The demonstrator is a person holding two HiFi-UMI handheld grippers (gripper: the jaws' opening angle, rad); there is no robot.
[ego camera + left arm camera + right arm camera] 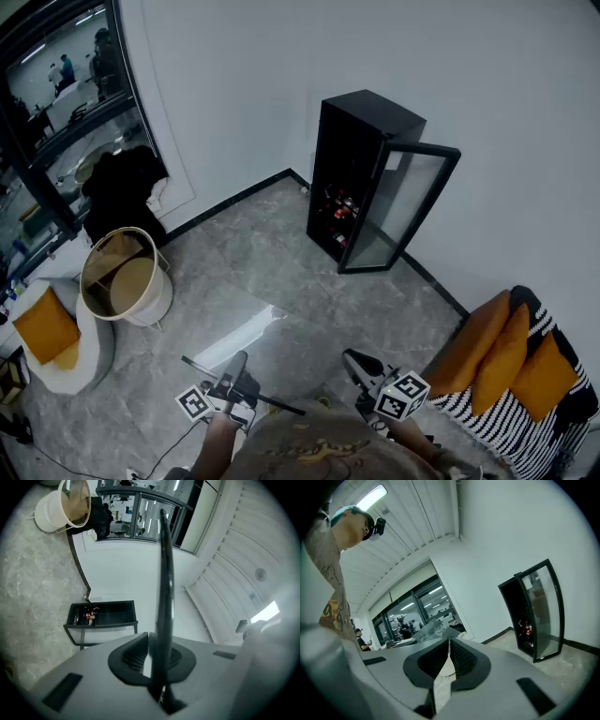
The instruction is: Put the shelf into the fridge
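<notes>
**Floor** (pixel 281 272): grey marble. It carries the fridge, and the person stands at its near edge.

**Fridge** (pixel 358 164): black and upright at the floor's far edge, against the white wall. The glass door (pixel 405 208) is swung open. Small red items (pixel 340 208) sit low inside.

**Shelf** (pixel 246 337): a clear pane with a dark rim, held above the floor's near edge. It is well apart from the fridge and not yet in.

**Left gripper** (pixel 234 367): jaws clamped on the shelf's rim, which stands edge-on in the left gripper view (pixel 165 573).

**Right gripper** (pixel 361 366): jaws together with nothing between them, beside the shelf and apart from it.

**Handling note (judgement):**
- The step in hand is the carry to the fridge.
- One grip on one edge probably lets the glass swing, so the right gripper would do well to take the opposite edge first.
- Approach square to the open front and clear of the door.
- Level the pane before entry.
- Aim above the red items and slide it in slowly.
</notes>
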